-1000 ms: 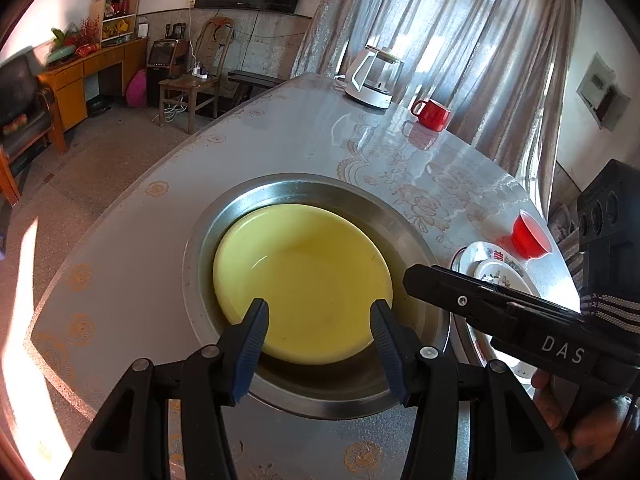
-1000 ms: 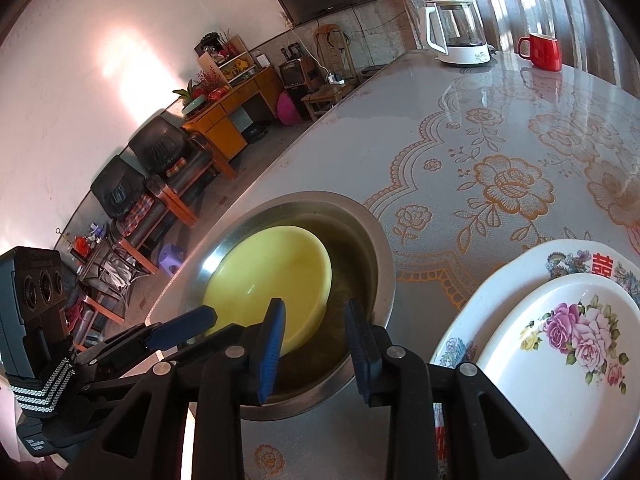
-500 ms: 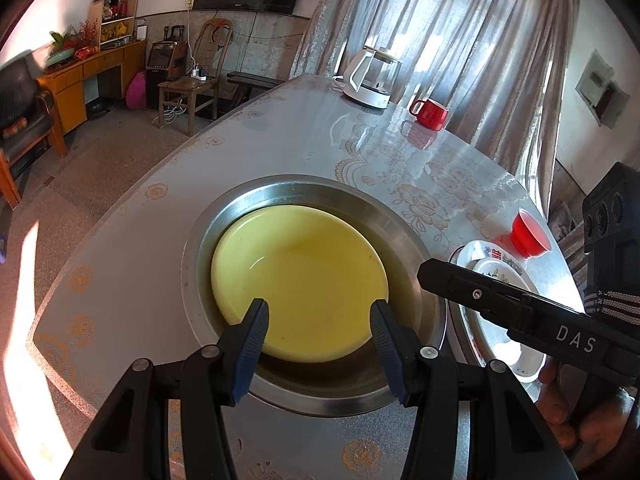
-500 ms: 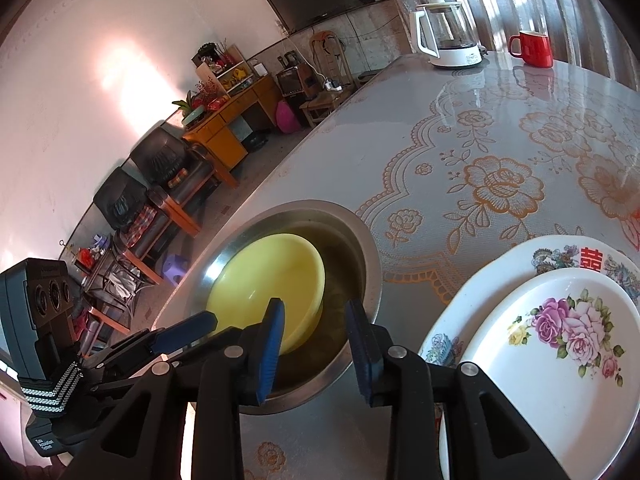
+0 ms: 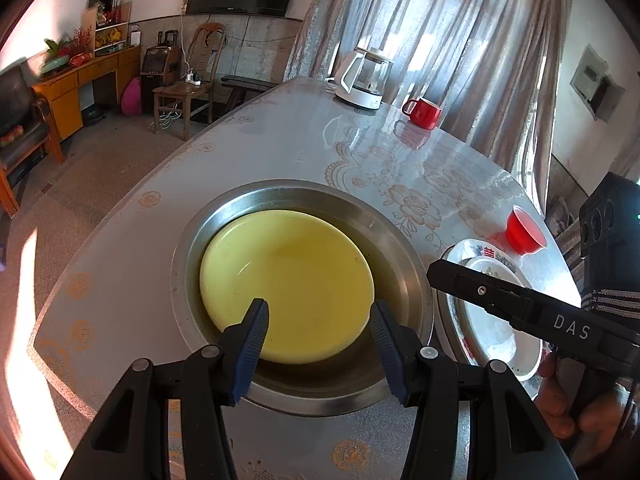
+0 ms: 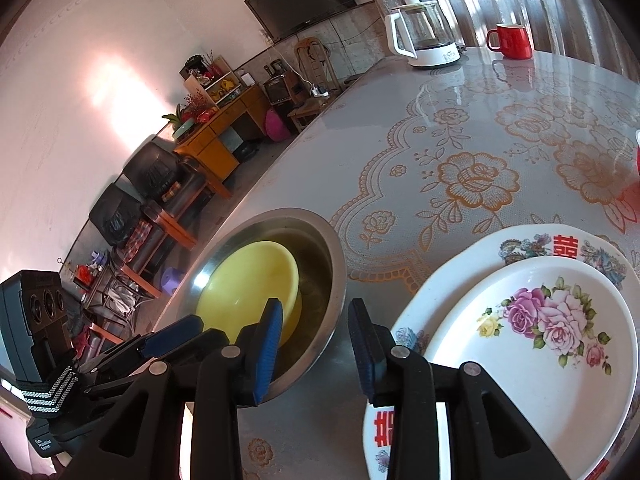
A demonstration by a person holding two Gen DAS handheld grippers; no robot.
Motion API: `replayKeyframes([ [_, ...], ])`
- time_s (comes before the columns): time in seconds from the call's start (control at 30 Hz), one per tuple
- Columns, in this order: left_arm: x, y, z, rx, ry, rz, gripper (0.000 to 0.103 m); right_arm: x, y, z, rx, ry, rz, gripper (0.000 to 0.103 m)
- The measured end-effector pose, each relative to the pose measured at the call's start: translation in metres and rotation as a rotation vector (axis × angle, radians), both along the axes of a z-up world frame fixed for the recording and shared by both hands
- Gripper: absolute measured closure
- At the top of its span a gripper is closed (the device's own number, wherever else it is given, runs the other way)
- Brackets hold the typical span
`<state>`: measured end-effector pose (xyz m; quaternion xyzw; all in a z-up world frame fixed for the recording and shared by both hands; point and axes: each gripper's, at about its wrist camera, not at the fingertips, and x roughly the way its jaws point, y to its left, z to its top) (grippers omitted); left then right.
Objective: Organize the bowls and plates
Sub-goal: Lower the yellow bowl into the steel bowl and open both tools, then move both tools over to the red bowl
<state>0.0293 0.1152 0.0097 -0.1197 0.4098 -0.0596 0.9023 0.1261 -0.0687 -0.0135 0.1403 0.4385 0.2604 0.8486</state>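
Observation:
A yellow bowl (image 5: 288, 276) (image 6: 240, 288) lies inside a wide steel basin (image 5: 400, 248) (image 6: 336, 264) on the table. My left gripper (image 5: 318, 308) (image 6: 160, 338) hangs open over the bowl's near edge, with nothing between its fingers. To the basin's right, a small floral plate (image 6: 540, 340) (image 5: 492, 332) rests on a larger floral plate (image 6: 440, 292) (image 5: 460, 248). My right gripper (image 6: 315, 308) (image 5: 440, 274) is open and holds nothing. It hovers above the gap between the basin rim and the plates.
A red cup (image 5: 524, 232) stands just beyond the plates. A white kettle (image 5: 364, 80) and a red mug (image 5: 424, 112) sit at the far end of the table. The table's near-left edge (image 5: 52, 320) drops to the floor. A person's hand (image 5: 580, 404) grips the right tool.
The right gripper has drifted to the right, away from the basin and toward the plates. The left gripper has stayed where it was, and the bowl has not moved.

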Motion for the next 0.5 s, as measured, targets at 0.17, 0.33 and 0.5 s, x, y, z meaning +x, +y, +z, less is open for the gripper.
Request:
replayKeyframes([
  [0.17,0.0,-0.004,0.001,0.005,-0.001,-0.009,0.05,-0.002,-0.009,-0.001,0.009,0.012,-0.025,0.069],
  [0.33,0.002,-0.01,0.002,0.01,-0.001,-0.021,0.05,-0.004,-0.019,0.0,0.019,0.018,-0.051,0.068],
  [0.5,0.003,-0.016,0.006,0.018,-0.01,-0.039,0.05,-0.006,-0.033,0.001,0.028,0.019,-0.087,0.067],
])
